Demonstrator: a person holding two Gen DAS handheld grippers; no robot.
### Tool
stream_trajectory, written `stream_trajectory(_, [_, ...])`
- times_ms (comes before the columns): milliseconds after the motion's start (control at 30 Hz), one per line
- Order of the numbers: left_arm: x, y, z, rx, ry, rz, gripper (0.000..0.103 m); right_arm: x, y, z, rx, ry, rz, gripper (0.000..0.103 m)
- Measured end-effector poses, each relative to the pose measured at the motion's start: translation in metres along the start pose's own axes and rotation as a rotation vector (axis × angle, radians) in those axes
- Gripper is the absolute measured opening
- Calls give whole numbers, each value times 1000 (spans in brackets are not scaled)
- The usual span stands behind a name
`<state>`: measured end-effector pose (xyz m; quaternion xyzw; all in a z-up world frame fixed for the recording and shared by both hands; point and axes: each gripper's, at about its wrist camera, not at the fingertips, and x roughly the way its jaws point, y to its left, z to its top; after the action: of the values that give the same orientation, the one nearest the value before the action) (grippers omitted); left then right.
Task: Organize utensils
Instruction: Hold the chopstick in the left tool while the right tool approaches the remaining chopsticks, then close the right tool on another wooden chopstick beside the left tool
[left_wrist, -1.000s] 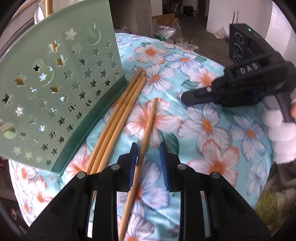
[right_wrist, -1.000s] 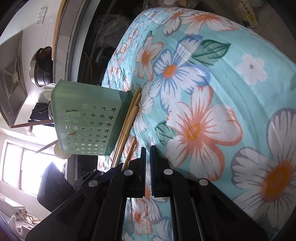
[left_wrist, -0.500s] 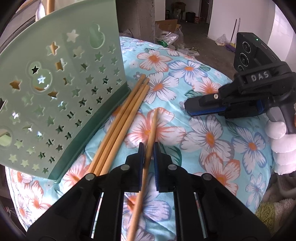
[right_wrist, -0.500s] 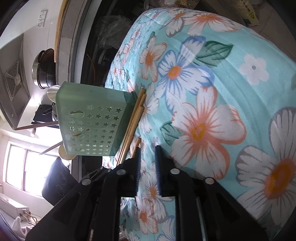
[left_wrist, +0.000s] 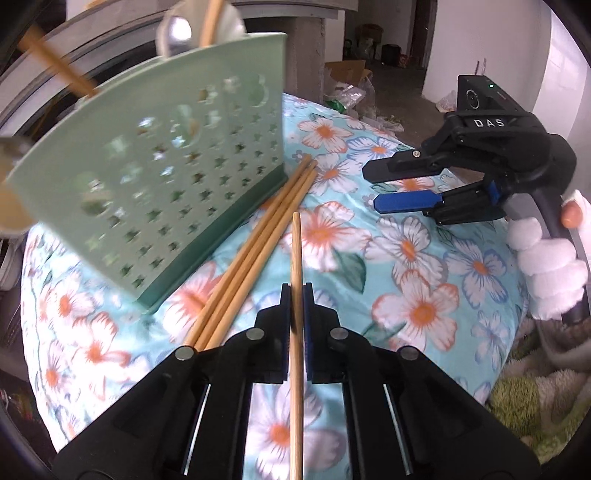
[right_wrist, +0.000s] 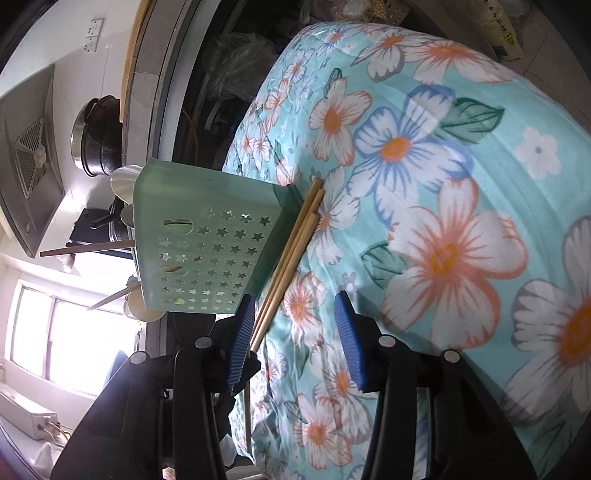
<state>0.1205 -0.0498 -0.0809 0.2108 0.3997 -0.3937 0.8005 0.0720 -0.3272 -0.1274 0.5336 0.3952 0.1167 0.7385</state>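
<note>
My left gripper (left_wrist: 295, 306) is shut on a single wooden chopstick (left_wrist: 295, 251), which points straight ahead, its far end off the cloth. Three more chopsticks (left_wrist: 258, 251) lie side by side against the base of the pale green star-cut utensil holder (left_wrist: 166, 184). A spoon (left_wrist: 177, 33) and sticks poke out of the holder's top. My right gripper (right_wrist: 295, 306) hovers over the floral cloth with its jaws opening and nothing pressed between them. The lying chopsticks (right_wrist: 295, 243) end beside its left pad (right_wrist: 242, 339). In the left wrist view that gripper (left_wrist: 373, 188) hangs at the right.
The blue floral cloth (right_wrist: 461, 184) covers a rounded surface that drops away at its edges. A white-gloved hand (left_wrist: 546, 266) holds the right gripper. A dark pot (right_wrist: 96, 140) stands on a counter behind the holder (right_wrist: 207, 240). Boxes and bags (left_wrist: 347, 74) litter the far floor.
My left gripper closed on the single chopstick and lifted it off the cloth, drawing back from the holder. The right gripper's jaws went from shut to well apart.
</note>
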Motion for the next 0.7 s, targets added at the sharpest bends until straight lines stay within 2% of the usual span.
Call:
stream_trajectory(333, [-35, 31, -31, -92, -32, 66, 5, 49, 19, 7, 15, 89, 8, 43])
stream_trajectory(500, [-44, 45, -46, -139, -33, 86, 5, 70, 26, 10, 10, 113, -9, 35])
stream_trajectory(700, [-51, 56, -55, -158, -33, 93, 5, 89, 24, 14, 39, 109, -37, 19])
